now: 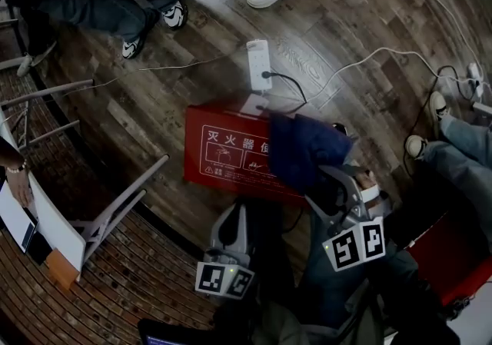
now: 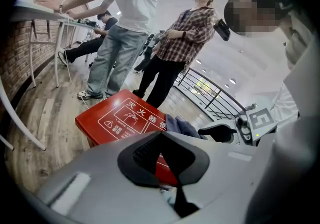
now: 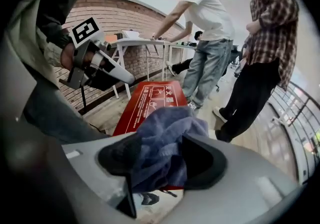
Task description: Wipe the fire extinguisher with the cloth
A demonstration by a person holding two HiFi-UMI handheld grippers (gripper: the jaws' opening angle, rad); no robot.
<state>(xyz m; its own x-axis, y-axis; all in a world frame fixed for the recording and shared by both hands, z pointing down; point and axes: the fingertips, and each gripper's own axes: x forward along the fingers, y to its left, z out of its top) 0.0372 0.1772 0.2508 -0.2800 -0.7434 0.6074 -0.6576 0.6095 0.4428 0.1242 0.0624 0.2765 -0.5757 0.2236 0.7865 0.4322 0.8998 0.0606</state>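
Observation:
A flat red fire extinguisher box with white print lies on the wooden floor. A dark blue cloth is bunched over its right end. My right gripper stands at the cloth's near edge. In the right gripper view the cloth fills the gap between the spread jaws of that gripper, with the box behind it. My left gripper hovers just in front of the box's near edge. In the left gripper view this gripper has its jaws drawn together, empty, with the box and cloth beyond them.
A white power strip with cables lies just behind the box. White table legs slant at the left beside a brick strip. Two people stand behind the box, and more feet and a red object sit at the right.

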